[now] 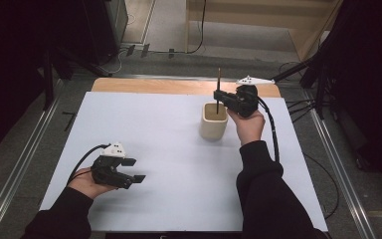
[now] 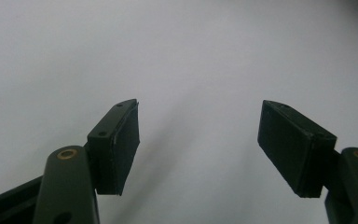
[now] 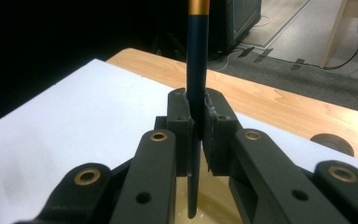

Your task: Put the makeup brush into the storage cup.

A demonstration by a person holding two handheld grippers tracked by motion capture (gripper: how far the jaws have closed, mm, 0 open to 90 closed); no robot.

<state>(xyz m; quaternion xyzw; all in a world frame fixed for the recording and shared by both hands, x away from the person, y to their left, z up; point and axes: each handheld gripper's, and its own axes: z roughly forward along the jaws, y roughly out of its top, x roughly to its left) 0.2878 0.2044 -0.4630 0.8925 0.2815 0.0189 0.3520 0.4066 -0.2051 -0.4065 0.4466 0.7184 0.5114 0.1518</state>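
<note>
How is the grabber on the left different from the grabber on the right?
The left gripper has its jaws wide apart with nothing between them; the right gripper has its jaws squeezed shut on a dark pen.
The left gripper sits low over the bare white table; the right gripper is held farther away, above the cream cup, with the pen upright and its tip inside.
Both are black, two-jawed, and each held in one hand.

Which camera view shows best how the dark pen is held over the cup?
The right gripper view: the pen stands upright, clamped between the right tool's pads, its lower end inside the cup. The high view shows the pen as a thin stick above the cup. The left gripper view shows the open left tool over the white table.
</note>
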